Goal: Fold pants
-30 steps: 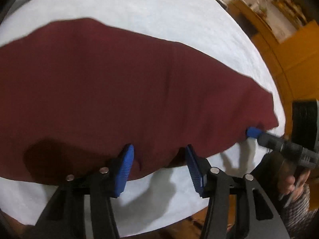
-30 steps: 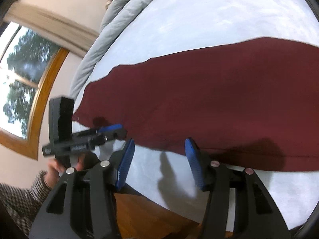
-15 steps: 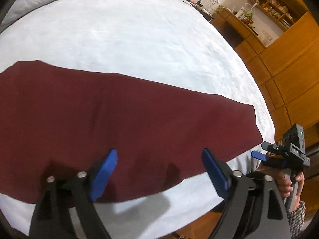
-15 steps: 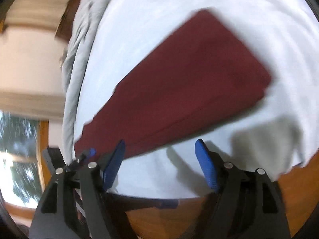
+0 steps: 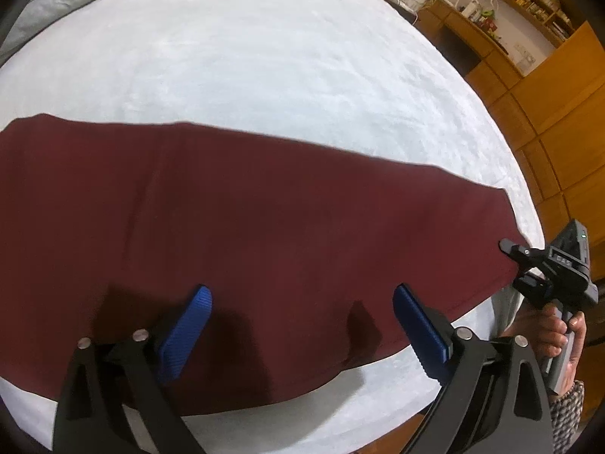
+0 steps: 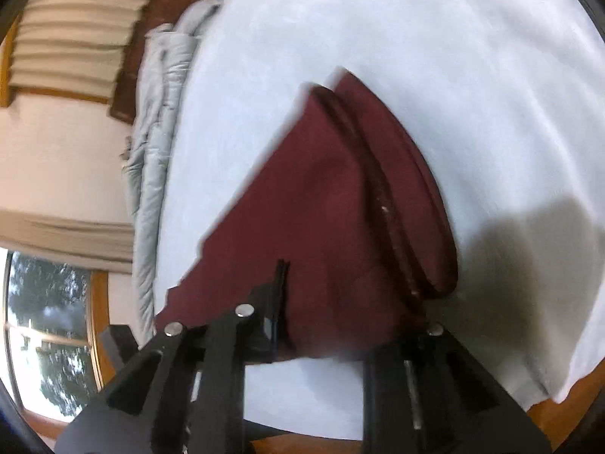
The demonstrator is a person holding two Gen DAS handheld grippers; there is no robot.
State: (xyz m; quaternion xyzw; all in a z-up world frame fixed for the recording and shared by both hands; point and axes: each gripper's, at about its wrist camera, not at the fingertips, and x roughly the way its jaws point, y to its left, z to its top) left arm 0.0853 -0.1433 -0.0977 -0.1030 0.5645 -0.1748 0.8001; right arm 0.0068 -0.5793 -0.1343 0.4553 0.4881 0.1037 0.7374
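Dark red pants (image 5: 264, 219) lie flat and folded lengthwise across the white bed (image 5: 264, 56). My left gripper (image 5: 302, 321) is open and empty, hovering over the pants' near edge. The right gripper shows in the left wrist view (image 5: 510, 261) at the pants' right end, one finger over the cloth. In the right wrist view the pants (image 6: 321, 219) run away from me, the waistband end close. The right gripper (image 6: 340, 325) has the cloth edge between its fingers; the blue pads are hidden under the fabric, so I cannot tell if the jaws are closed.
A grey duvet (image 6: 155, 121) is bunched along the bed's far side. Wooden wardrobes and shelves (image 5: 529, 56) stand beyond the bed's right edge. A window (image 6: 49, 333) is at the left. The bed's near edge drops to a wooden floor (image 6: 567, 397).
My left gripper opened wider and pulled back above the pants. My right gripper swung round to the pants' end and moved in onto the cloth edge.
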